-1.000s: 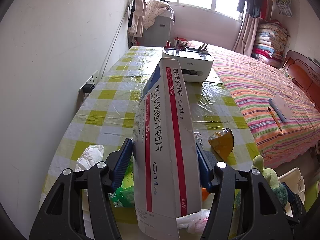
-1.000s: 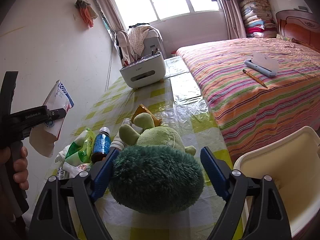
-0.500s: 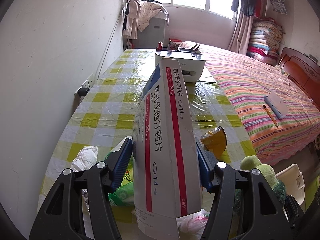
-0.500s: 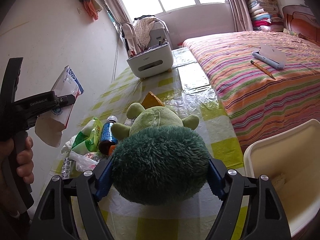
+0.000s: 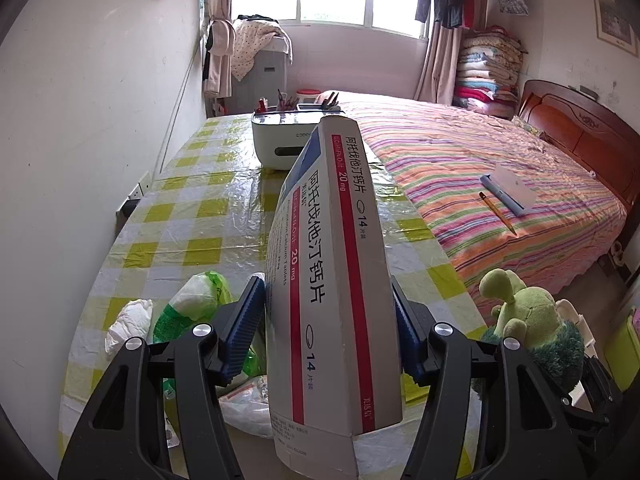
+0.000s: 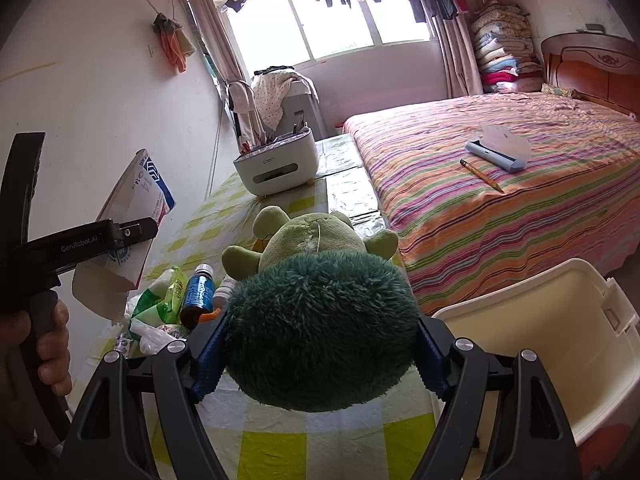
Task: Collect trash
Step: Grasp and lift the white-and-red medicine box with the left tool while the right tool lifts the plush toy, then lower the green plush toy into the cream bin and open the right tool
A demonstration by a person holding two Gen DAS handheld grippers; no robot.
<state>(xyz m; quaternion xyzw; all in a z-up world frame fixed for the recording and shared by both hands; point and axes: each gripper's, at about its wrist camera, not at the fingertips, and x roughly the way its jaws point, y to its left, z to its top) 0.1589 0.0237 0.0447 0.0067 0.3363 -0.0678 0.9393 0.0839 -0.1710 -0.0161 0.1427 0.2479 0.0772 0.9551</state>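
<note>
Trash: a pile at the near left of the checked table, made up of a crumpled white tissue, a green and white wrapper, a brown medicine bottle and a clear plastic bag.
Left gripper: clamped on an emptied medicine box, pads pressed to its two long sides, box raised above the pile with its open flap toward the camera.
Person's hand: seen from the right wrist, wrapped round the left tool's handle.
Right gripper: closed on a green plush toy, pads sunk into the dark fur, toy lifted clear of the table.
Bin: cream plastic tub, open, just off the table's right edge beside the striped bed.
Step in hand, as I judge it: carry the box across to the bin.
Doing it well: keep the box's open end up, bring it right over the tub's mouth before letting go, and keep the toy out of its way; the toy likely isn't trash, so set it aside rather than binning it.
</note>
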